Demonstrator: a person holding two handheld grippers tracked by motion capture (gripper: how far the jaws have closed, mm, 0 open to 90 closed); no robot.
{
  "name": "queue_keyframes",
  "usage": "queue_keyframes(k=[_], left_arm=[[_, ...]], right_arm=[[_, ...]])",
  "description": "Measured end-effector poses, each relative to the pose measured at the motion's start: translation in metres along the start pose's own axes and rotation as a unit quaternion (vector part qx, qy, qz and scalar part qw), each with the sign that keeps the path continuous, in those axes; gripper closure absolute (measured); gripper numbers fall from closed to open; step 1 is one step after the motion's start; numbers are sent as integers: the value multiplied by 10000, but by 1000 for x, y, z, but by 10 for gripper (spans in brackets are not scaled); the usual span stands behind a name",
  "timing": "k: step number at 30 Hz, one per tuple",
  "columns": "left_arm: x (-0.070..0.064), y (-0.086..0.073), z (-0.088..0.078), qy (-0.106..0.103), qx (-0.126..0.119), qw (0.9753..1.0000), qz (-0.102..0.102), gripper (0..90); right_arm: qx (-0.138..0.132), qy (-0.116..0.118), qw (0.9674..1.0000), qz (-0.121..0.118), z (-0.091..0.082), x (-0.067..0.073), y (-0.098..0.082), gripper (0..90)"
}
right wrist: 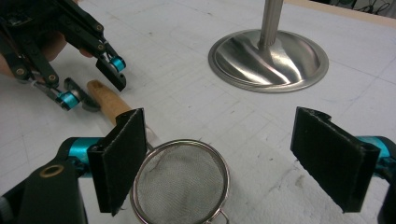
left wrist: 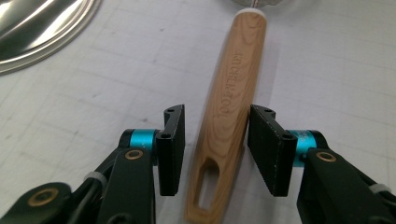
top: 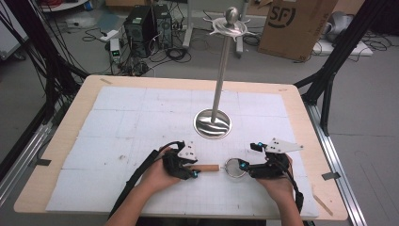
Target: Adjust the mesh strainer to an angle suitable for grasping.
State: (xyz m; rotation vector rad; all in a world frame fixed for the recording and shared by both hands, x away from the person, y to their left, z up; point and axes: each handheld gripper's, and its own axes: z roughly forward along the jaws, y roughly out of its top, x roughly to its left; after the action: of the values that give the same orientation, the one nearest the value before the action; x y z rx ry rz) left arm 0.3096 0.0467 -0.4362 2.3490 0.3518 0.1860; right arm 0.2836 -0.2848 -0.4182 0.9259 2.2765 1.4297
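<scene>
strainer (top: 234, 167) flat on bench (top: 117, 117), near front edge, between both grippers; wooden handle (top: 207, 167) pointing toward left hand, mesh bowl (right wrist: 180, 184) toward right. not lifted, full length resting on white mat.

left gripper (top: 194, 173): jaws partly open, straddling handle nr its slotted end. in left gripper view, clear gap on one side, other pad v. close to wood (left wrist: 229, 121), contact there unclear; not clamped. no hold on handle.

right gripper (top: 243, 165): jaws wide open, set either side of mesh bowl rim. in right gripper view, one pad just beside rim, other well apart. nothing held.

hanging stand (top: 214, 123) behind strainer, round steel base on mat, tall pole up to hook ring (top: 229, 26) at top. no utensil on hooks as far as visible; ring small and partly against floor clutter, so not certain.

progress, judged: early stage. likely aim = strainer onto stand hooks. done: both grippers positioned at strainer. left: close on handle or rim, raise off bench, carry up to hook ring, thread handle slot over a hook, release. no part of hang step begun. slot end currently between left jaws, may need regrip lower to leave slot free.
</scene>
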Motion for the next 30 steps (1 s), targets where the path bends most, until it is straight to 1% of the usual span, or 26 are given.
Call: queue_keyframes(k=[2,3,6,12,17,18,20,21,24,26,27,28,30], left_arm=[[3,-2,-1,73,-45,9999,-96,561],[5,-2,-2,110,-26,9999,-120,555],[9,-3,-1,227,-61,9996,-181,537],[19,-6,2,413,-151,9983,-381,506],[24,-8,1,536,-191,9973,-471,495],[24,-8,0,549,-183,9972,-472,494],[23,-8,-3,511,-242,9972,-490,483],[23,-8,-5,503,-270,9973,-467,477],[20,-9,-13,462,-416,9970,-462,462],[19,-11,-18,451,-468,9967,-492,452],[18,-13,-21,439,-540,9960,-554,442],[19,-15,-24,434,-559,9960,-546,431],[18,-20,-32,394,-709,9946,-653,412]], right_arm=[[0,-6,10000,-11,0,0,0,177],[12,0,10000,19,0,0,0,177],[34,4,10000,2,1,0,0,177],[14,-9,10000,11,0,0,0,177],[32,-2,10000,-8,1,0,0,177],[32,0,10000,-6,1,0,0,177],[29,3,10000,-4,1,0,0,177],[26,8,10000,-13,1,0,0,177],[18,5,10000,22,0,0,0,176],[10,-4,10000,9,0,0,0,177],[25,2,10000,15,0,0,0,177],[25,-2,10000,2,1,0,0,177],[46,-5,10000,11,1,1,0,177]])
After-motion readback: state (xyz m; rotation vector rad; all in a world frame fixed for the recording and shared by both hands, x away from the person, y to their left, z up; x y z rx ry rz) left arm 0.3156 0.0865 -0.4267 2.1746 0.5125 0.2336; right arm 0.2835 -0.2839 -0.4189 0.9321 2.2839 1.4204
